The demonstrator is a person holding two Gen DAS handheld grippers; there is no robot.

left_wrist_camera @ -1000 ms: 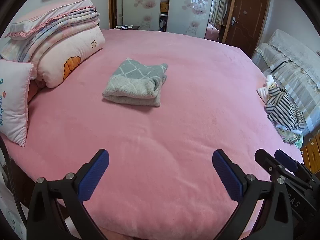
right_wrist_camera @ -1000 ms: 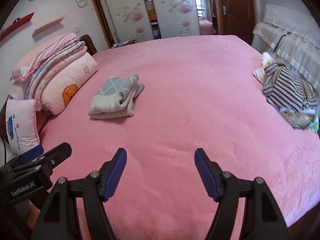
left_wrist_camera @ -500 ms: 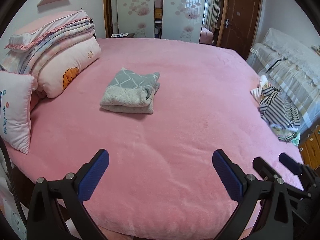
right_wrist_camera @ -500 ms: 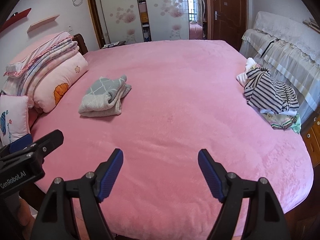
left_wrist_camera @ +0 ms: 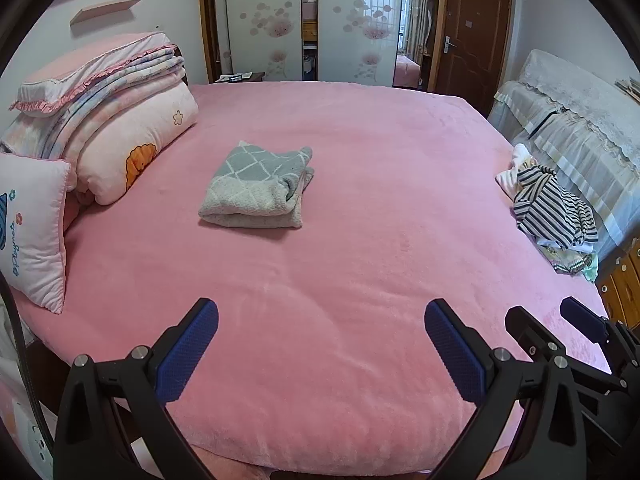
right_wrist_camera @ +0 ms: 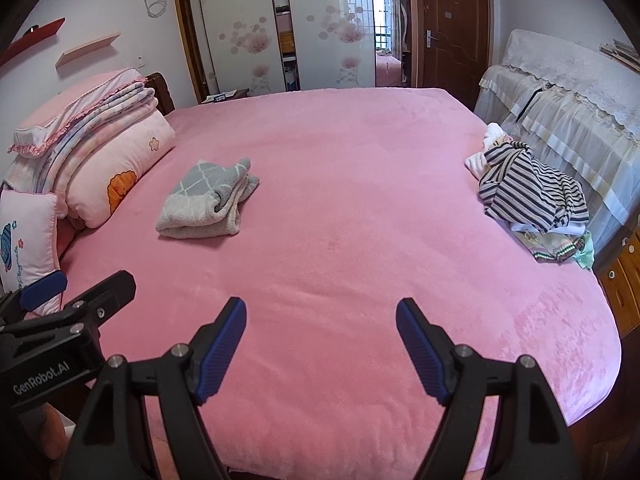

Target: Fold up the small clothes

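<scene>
A folded grey garment with a white diamond pattern [left_wrist_camera: 256, 188] lies on the pink bed [left_wrist_camera: 360, 260], left of centre; it also shows in the right wrist view [right_wrist_camera: 206, 200]. A loose pile of clothes topped by a black-and-white striped piece [left_wrist_camera: 552, 212] sits at the bed's right edge, seen too in the right wrist view [right_wrist_camera: 532, 196]. My left gripper [left_wrist_camera: 320, 344] is open and empty over the bed's near edge. My right gripper [right_wrist_camera: 320, 340] is open and empty beside it, to its right.
Stacked pink quilts and pillows [left_wrist_camera: 108, 120] lie at the bed's left. A small white cushion [left_wrist_camera: 32, 232] leans at the near left. A lace-covered cabinet [right_wrist_camera: 568, 112] stands right of the bed. A wooden drawer unit [right_wrist_camera: 624, 280] stands by the bed's right corner. Wardrobe doors [left_wrist_camera: 352, 20] stand behind.
Both grippers have pulled back and up from the bed, so more of the bed and room shows. Both stay open and empty. The clothes have not moved.
</scene>
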